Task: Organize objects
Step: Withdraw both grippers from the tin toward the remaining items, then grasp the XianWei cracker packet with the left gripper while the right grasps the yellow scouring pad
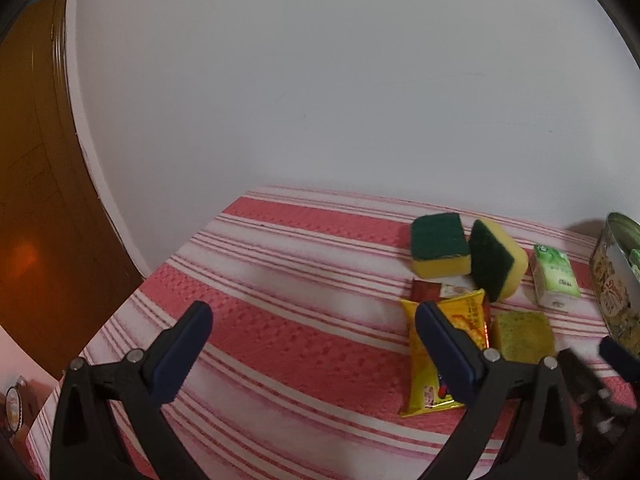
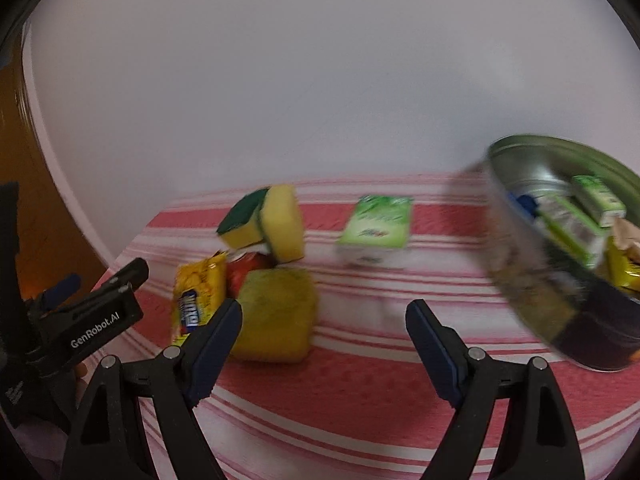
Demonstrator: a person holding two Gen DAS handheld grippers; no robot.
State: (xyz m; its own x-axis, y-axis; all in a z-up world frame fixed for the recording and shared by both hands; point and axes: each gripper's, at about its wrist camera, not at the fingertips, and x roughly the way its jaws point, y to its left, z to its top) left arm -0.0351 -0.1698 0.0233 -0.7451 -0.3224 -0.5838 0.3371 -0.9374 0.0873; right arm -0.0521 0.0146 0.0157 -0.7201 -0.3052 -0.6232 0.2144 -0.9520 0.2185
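Note:
On the red-and-white striped cloth [image 1: 280, 320] lie two green-topped yellow sponges [image 1: 440, 246] [image 2: 244, 220], one leaning on the other [image 1: 496, 264] [image 2: 284, 224]. In front of them are a flat yellow-green sponge [image 1: 524, 336] [image 2: 276, 312], a yellow snack packet [image 1: 440, 360] [image 2: 196, 296] and a red packet [image 1: 428, 290] [image 2: 248, 270]. A green tissue pack [image 1: 554, 276] [image 2: 376, 224] lies to their right. My left gripper [image 1: 312, 316] is open and empty, its right finger over the snack packet. My right gripper [image 2: 325, 316] is open over bare cloth, just right of the flat sponge.
A round metal tin [image 2: 516, 264] [image 1: 612, 280] stands at the right, holding tissue packs [image 2: 596, 198] and a yellow packet [image 2: 622, 268]. A white wall runs behind the cloth. A brown door [image 1: 36, 200] is at the left. Each gripper shows in the other's view [image 1: 616, 356] [image 2: 100, 308].

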